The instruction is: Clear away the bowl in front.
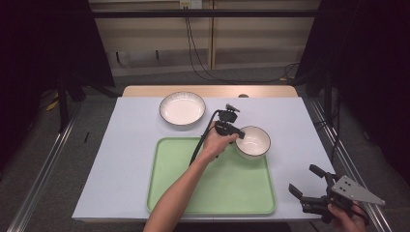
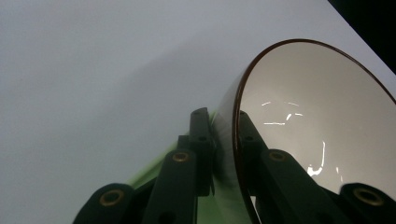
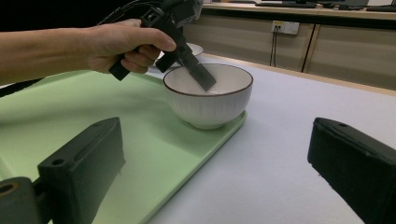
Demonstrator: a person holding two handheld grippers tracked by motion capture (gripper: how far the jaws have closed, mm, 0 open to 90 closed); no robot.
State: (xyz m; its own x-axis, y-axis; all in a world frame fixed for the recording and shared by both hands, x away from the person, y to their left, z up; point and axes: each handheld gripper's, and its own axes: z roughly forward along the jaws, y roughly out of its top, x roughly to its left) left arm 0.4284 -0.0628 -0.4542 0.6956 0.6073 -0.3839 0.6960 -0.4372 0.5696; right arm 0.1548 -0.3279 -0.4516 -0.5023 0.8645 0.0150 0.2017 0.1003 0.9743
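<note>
A small white bowl with a dark rim (image 1: pixel 253 141) rests at the far right corner of the green tray (image 1: pixel 212 193). My left gripper (image 1: pixel 240 136) is shut on the bowl's near-left rim (image 2: pixel 236 135), one jaw inside and one outside. In the right gripper view the bowl (image 3: pixel 208 95) sits partly over the tray's edge (image 3: pixel 196 154), with the left gripper's jaw dipping into it. My right gripper (image 1: pixel 305 180) hovers open and holds nothing past the table's front right corner. A wider white bowl (image 1: pixel 182 108) stands on the table behind the tray.
The white table top (image 1: pixel 125 154) has free space left of the tray and to the right of the small bowl. A wooden strip (image 1: pixel 208 91) runs along the far edge. Cables hang against the wall behind (image 1: pixel 193 53).
</note>
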